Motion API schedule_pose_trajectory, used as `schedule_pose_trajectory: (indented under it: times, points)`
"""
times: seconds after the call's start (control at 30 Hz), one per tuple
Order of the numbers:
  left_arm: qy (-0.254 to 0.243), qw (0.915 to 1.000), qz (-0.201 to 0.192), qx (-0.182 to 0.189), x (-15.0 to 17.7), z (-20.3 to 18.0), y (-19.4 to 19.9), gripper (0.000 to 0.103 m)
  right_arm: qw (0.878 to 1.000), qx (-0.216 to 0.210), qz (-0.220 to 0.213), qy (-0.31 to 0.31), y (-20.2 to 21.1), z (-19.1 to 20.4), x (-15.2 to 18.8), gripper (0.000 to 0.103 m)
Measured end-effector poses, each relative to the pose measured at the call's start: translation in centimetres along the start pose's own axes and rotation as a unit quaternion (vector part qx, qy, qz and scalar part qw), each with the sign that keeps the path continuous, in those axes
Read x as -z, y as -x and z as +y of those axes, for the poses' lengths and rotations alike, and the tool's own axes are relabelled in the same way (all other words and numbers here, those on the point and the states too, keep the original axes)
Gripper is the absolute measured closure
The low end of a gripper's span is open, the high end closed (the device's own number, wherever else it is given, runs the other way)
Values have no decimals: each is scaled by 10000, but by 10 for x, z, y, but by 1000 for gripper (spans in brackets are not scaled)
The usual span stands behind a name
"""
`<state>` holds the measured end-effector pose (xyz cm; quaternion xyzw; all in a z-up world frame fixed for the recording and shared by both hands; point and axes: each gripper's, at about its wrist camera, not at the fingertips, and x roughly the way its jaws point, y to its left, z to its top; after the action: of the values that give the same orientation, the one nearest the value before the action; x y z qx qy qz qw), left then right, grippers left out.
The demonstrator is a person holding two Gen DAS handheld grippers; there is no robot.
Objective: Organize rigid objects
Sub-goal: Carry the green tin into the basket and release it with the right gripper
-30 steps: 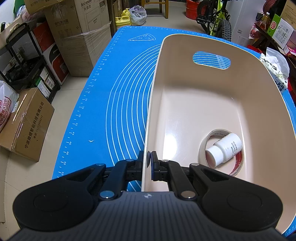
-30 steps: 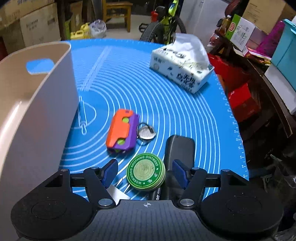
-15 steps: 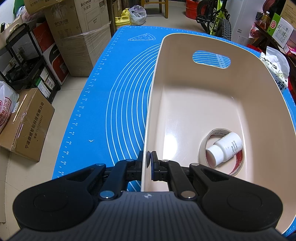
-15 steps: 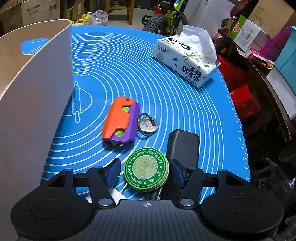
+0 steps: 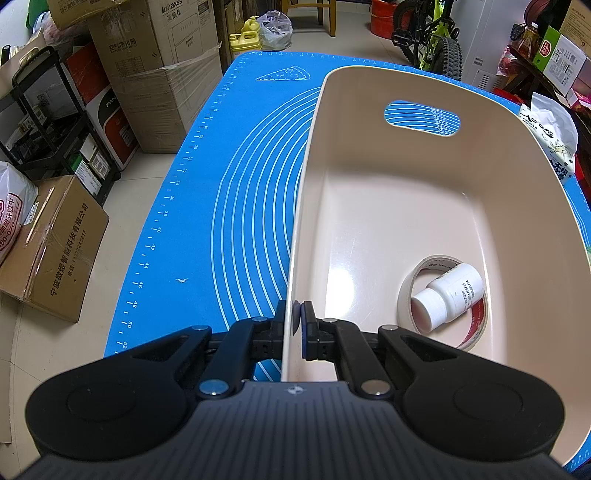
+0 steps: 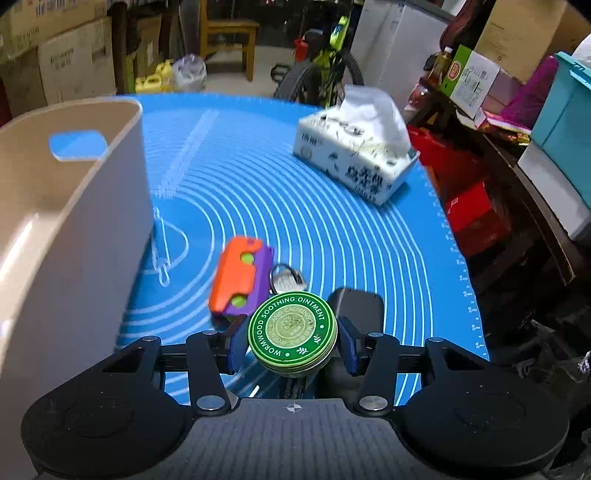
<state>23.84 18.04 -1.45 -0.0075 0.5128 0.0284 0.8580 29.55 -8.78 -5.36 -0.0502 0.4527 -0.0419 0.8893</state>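
My left gripper is shut on the left rim of the beige bin, which stands on the blue mat. In the bin a white bottle lies inside a tape roll. My right gripper is shut on the green ointment tin and holds it above the mat. An orange and purple toy with a key ring and a black object lie on the mat beyond it. The bin is to the left.
A tissue pack sits at the far right of the mat. Cardboard boxes stand on the floor left of the table. A bicycle and shelves with clutter are beyond and to the right.
My right gripper has shut on the green tin and lifted it off the mat. The left gripper and the bin have not moved.
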Motion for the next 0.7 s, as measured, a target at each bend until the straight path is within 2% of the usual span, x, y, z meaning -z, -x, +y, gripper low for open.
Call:
schedule_pose_trajectory:
  times: [0.4,0.6,0.7]
  points:
    - [-5,10000,0,-5,0,0,0,95,9947,-138,-1016,-113,55,9,-13,48]
    - [-3,10000,0,-4,0,0,0,95,9840,-418,-1730,-98,91,19,-18,48]
    - [-6,10000,0,-5,0,0,0,95,9792,-657,-1918,-43,104,27,-18,48]
